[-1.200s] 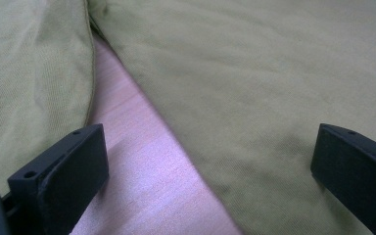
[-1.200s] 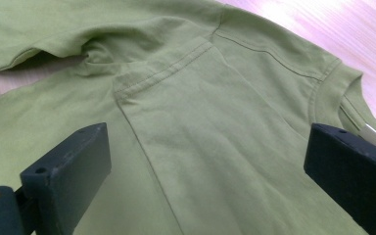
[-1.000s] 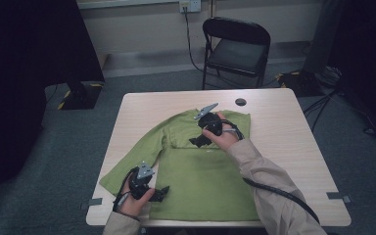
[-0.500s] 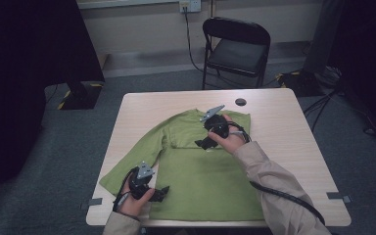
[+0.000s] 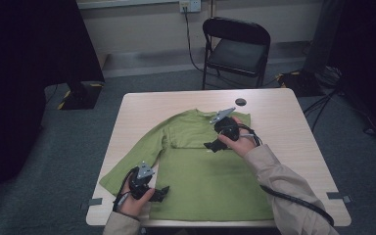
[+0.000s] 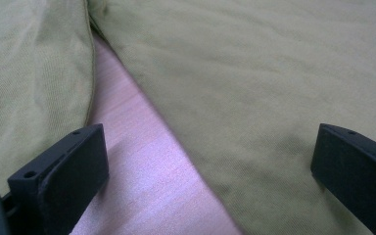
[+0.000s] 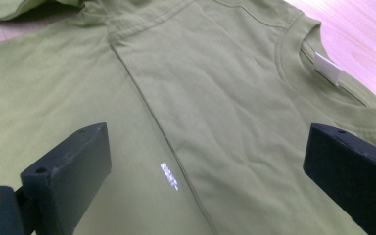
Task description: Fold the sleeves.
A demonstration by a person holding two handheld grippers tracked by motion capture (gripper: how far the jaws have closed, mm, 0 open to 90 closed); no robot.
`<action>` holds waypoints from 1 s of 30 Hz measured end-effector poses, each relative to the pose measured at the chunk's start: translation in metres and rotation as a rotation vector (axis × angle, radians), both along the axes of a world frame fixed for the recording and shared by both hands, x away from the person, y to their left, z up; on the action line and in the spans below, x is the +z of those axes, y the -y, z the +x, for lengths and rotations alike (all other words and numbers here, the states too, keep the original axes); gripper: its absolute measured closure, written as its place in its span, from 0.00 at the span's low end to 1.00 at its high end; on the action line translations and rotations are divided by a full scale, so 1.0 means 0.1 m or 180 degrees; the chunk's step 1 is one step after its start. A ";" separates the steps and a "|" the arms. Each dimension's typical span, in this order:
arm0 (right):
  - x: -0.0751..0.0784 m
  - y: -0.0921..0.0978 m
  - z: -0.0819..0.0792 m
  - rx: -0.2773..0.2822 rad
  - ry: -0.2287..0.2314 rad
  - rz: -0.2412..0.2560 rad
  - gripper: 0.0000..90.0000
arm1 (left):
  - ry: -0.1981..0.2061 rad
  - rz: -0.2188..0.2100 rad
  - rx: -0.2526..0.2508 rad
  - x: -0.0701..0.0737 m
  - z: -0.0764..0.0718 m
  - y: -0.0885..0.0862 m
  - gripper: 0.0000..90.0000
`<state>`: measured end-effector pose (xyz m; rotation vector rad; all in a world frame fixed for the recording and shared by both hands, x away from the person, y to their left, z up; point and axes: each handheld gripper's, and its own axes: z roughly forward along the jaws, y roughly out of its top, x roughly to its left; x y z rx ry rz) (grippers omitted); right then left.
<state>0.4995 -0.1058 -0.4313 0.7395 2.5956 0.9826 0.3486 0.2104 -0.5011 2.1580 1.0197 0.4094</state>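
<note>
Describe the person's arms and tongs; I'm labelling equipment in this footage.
Both forearms wear beige sleeves. The left tongs and right tongs are black, each topped by a grey three-cornered plate. Their jaws are blocky, matte black. A black cable trails from the right one.

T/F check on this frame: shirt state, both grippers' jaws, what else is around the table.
1. The green cotton long-sleeved shirt lies flat on the light wooden table. True.
2. The left gripper is clamped on a sleeve. False: its jaws stand open over the gap between sleeve and body.
3. The right gripper is open above the shirt, near the collar. True.
4. The white neck label is torn off and lies on the table. False: it sits inside the collar.
5. A red plastic stool stands behind the table. False: it is a black folding chair.
</note>
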 end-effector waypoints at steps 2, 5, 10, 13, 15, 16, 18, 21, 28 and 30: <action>0.00 0.04 -0.02 -0.0009 0.0000 0.0003 0.03 | 0.0000 0.0000 0.0000 0.00 0.00 0.00 0.00; 0.00 0.10 -0.05 -0.0026 0.0003 0.0003 0.03 | 0.0000 0.0000 -0.0001 0.00 0.00 0.00 0.00; -0.01 0.21 -0.10 -0.0030 0.0013 0.0019 0.03 | 0.0000 -0.0001 0.0000 0.00 0.00 0.00 0.00; -0.02 0.28 -0.14 -0.0046 0.0018 0.0014 0.03 | 0.0000 0.0000 0.0000 0.00 0.00 0.00 0.00; -0.03 0.32 -0.15 -0.0055 0.0014 -0.0002 0.03 | 0.0000 0.0000 0.0000 0.00 0.00 0.00 0.00; -0.04 0.34 -0.16 -0.0056 0.0009 -0.0002 0.03 | 0.0001 0.0001 -0.0001 0.00 0.00 0.00 0.00; -0.05 0.39 -0.18 -0.0069 0.0004 0.0002 0.03 | 0.0001 0.0000 0.0000 0.00 0.00 0.00 0.00; -0.08 0.46 -0.21 -0.0091 -0.0012 0.0013 0.03 | 0.0001 0.0000 -0.0001 0.00 0.00 0.00 0.00; -0.15 0.60 -0.28 -0.0130 -0.0054 0.0018 0.03 | 0.0000 0.0001 -0.0001 0.00 0.00 0.00 0.00; -0.17 0.64 -0.29 -0.0139 -0.0057 0.0030 0.03 | 0.0000 0.0000 0.0000 0.00 0.00 0.00 0.00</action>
